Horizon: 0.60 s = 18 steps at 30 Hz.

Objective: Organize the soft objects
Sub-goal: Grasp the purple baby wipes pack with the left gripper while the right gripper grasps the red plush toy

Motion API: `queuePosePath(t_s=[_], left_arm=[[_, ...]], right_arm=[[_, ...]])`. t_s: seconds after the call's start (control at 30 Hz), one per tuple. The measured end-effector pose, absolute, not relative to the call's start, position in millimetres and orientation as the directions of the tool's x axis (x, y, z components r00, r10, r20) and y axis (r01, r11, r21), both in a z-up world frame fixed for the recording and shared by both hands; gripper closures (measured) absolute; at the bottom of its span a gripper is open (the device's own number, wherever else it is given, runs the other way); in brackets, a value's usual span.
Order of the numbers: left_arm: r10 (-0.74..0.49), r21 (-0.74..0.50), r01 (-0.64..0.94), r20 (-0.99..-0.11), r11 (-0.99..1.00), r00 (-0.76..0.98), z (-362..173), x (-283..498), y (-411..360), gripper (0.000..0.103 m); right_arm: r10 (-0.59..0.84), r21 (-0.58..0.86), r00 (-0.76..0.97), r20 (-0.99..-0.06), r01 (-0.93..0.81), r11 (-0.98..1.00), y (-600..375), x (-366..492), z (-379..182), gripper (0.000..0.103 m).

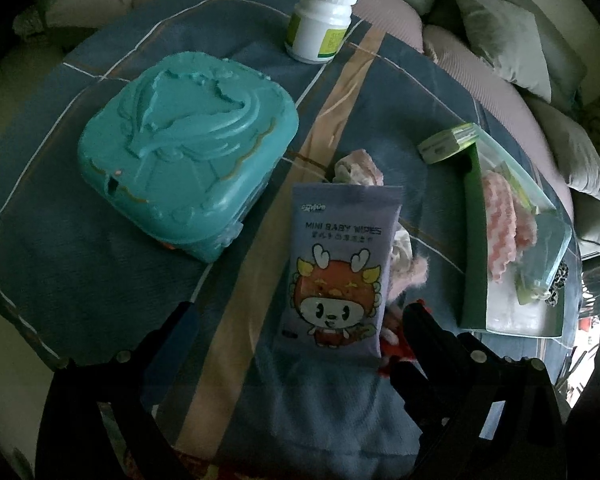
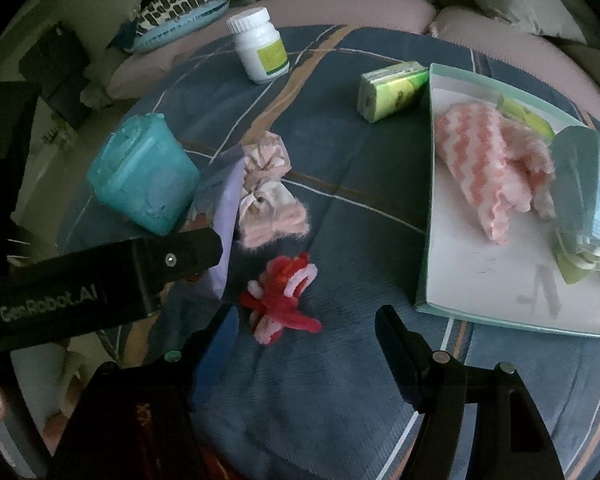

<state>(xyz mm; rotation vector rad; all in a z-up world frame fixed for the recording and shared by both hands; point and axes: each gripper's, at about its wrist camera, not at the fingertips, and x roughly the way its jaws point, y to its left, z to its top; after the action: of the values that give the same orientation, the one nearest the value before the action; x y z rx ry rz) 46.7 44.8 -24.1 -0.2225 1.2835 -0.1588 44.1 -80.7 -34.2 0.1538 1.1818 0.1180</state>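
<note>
My left gripper (image 1: 296,316) is open over a lilac pack of baby wipes (image 1: 332,272), which lies between its fingers with a wide gap on the left side. The pack rests on pink fluffy hair ties (image 2: 268,200). A red-and-pink pipe-cleaner toy (image 2: 284,300) lies on the blue striped cloth (image 2: 340,380), just ahead of my open right gripper (image 2: 306,328), not touched. The left gripper's finger (image 2: 180,256) reaches in beside the wipes pack (image 2: 228,216). A shallow white tray (image 2: 480,280) at the right holds a pink zigzag cloth (image 2: 488,160) and a rolled pale blue cloth (image 2: 584,192).
A teal plastic box (image 1: 184,152) stands left of the wipes. A white pill bottle (image 2: 260,44) and a green tissue pack (image 2: 392,90) sit toward the back. Grey cushions (image 1: 500,40) and a sofa edge ring the cloth. A patterned pouch (image 2: 180,12) lies far left.
</note>
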Motion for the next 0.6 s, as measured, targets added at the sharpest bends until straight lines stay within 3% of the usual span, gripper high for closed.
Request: queuePosePath(t_s=[0.6], left_arm=[[-0.275,-0.286,-0.011,-0.932,0.958,0.235,-42,60,44,0.022]], right_arm=[[0.164,0.168,0.344,-0.925,-0.019,0.986,-69,66,-53,0.038]])
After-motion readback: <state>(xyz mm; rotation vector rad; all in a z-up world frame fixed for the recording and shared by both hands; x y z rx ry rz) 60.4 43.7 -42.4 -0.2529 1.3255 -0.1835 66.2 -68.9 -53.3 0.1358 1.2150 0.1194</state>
